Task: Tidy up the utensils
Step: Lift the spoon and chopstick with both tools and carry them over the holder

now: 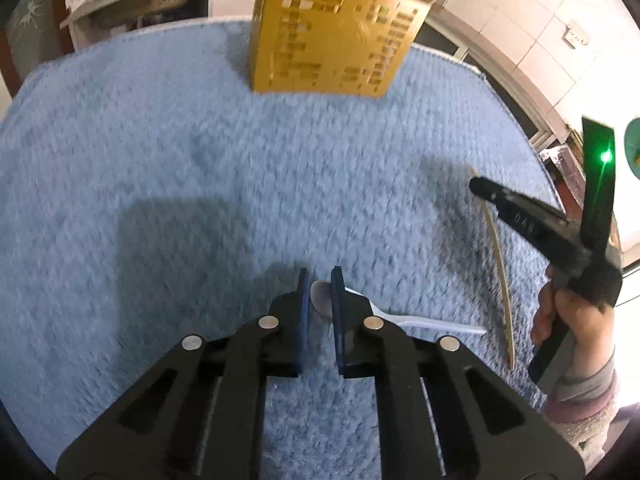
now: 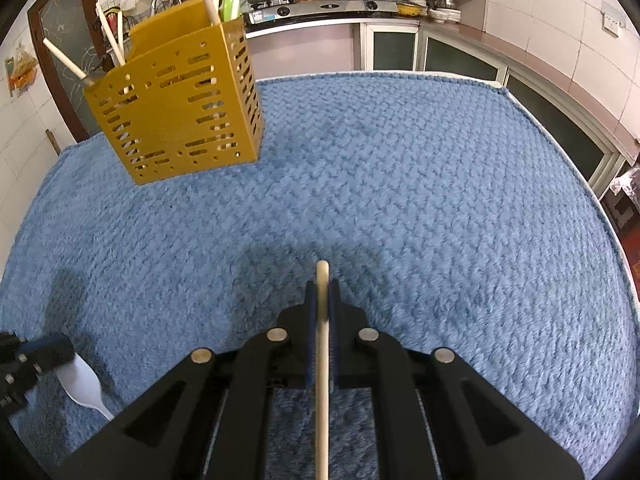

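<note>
My left gripper point(image 1: 320, 276) points down at the blue fluffy mat point(image 1: 160, 160), and its blue pads pinch the bowl of a white plastic spoon point(image 1: 420, 322) whose handle sticks out to the right. The right wrist view shows that gripper point(image 2: 48, 354) at the far left with the spoon point(image 2: 82, 384) hanging from it. My right gripper point(image 2: 322, 286) is shut on a long pale wooden chopstick point(image 2: 322, 360) that runs back between the pads. From the left wrist view, the right gripper point(image 1: 478, 188) holds the chopstick point(image 1: 500, 264) at the right. A yellow perforated utensil holder point(image 2: 176, 112) stands far left with several sticks in it.
The holder point(image 1: 324, 32) stands at the mat's far edge. A hand point(image 1: 568, 312) in a pinkish sleeve grips the right tool. Beyond the mat point(image 2: 400, 180) runs a kitchen counter with a stove and pots point(image 2: 320, 4), and dark cabinet doors point(image 2: 460, 60) line the right side.
</note>
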`<action>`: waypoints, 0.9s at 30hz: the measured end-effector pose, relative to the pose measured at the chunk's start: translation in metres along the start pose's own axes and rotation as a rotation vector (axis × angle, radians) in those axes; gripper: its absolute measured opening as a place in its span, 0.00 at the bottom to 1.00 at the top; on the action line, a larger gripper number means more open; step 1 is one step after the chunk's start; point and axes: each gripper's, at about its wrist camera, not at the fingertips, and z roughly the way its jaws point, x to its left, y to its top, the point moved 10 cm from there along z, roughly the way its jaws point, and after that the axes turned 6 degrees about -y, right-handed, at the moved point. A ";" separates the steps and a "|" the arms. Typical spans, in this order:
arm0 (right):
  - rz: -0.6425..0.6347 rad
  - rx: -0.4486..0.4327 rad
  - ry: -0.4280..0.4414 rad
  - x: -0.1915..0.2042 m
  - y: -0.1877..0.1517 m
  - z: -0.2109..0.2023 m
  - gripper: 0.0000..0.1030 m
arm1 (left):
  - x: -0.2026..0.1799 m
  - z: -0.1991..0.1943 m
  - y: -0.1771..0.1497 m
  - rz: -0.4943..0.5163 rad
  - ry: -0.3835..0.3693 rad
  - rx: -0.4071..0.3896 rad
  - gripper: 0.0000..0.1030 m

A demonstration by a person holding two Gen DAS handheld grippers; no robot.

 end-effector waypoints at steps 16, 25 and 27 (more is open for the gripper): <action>0.021 -0.220 0.125 0.004 0.056 -0.072 0.06 | -0.024 -0.091 0.085 0.230 0.194 -0.244 0.03; -0.003 -0.422 0.174 0.022 0.092 -0.112 0.06 | -0.026 -0.109 0.117 0.283 0.251 -0.325 0.02; -0.012 -0.469 0.169 0.025 0.103 -0.120 0.06 | -0.025 -0.112 0.124 0.280 0.252 -0.341 0.02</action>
